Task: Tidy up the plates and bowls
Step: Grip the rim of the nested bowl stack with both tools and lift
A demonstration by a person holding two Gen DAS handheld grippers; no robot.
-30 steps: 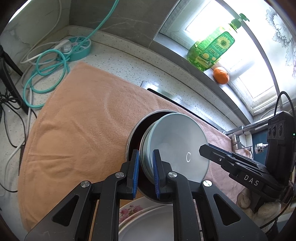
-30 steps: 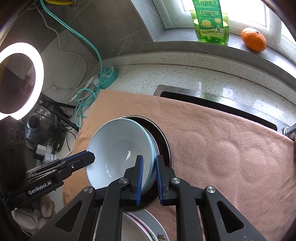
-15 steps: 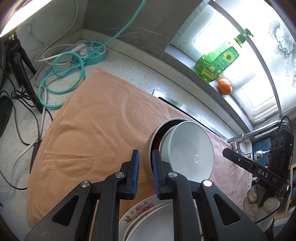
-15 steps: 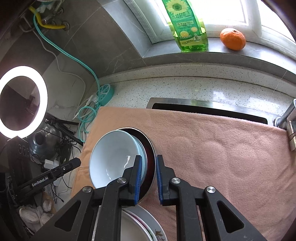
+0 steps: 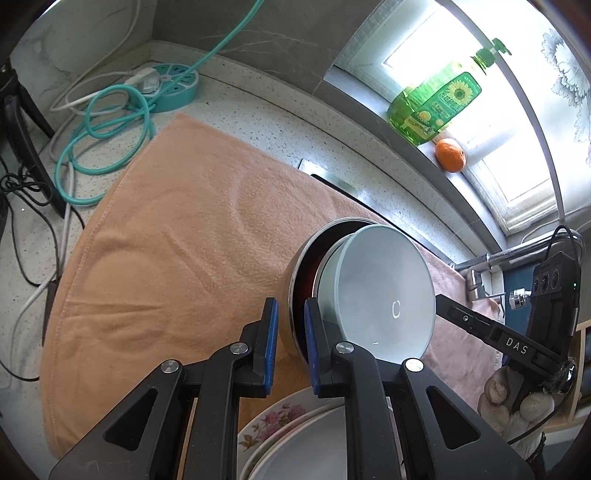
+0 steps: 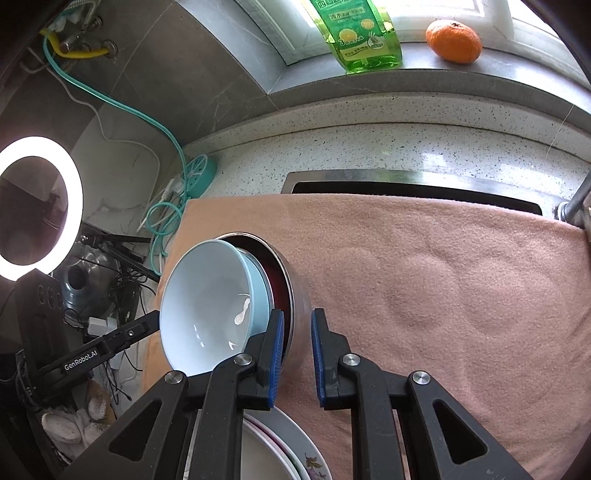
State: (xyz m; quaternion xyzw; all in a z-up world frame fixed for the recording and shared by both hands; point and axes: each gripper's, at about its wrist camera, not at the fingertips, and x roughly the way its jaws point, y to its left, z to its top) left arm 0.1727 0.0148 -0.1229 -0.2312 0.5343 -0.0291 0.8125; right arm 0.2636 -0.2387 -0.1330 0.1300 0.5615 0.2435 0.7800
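A pale blue bowl (image 5: 380, 295) (image 6: 207, 310) sits nested inside a steel bowl (image 5: 299, 266) (image 6: 295, 314) with a dark red inside. Both grippers hold this stack tilted, above the orange towel (image 5: 177, 251) (image 6: 424, 288). My left gripper (image 5: 290, 343) is shut on the steel bowl's rim on one side. My right gripper (image 6: 297, 350) is shut on the steel bowl's rim on the opposite side. A stack of white plates (image 5: 295, 443) (image 6: 273, 450), the lowest with a flower pattern, lies below the grippers, partly hidden by them.
The towel covers a speckled counter and part of a sink (image 6: 406, 184). A tap (image 5: 480, 266) stands at the towel's right end. A green soap bottle (image 6: 358, 33) and an orange (image 6: 454, 40) stand on the window sill. A teal power strip (image 5: 166, 85) with cables lies at the left.
Both grippers have lifted the nested bowls up off the towel and tilted them. The plates below now show more.
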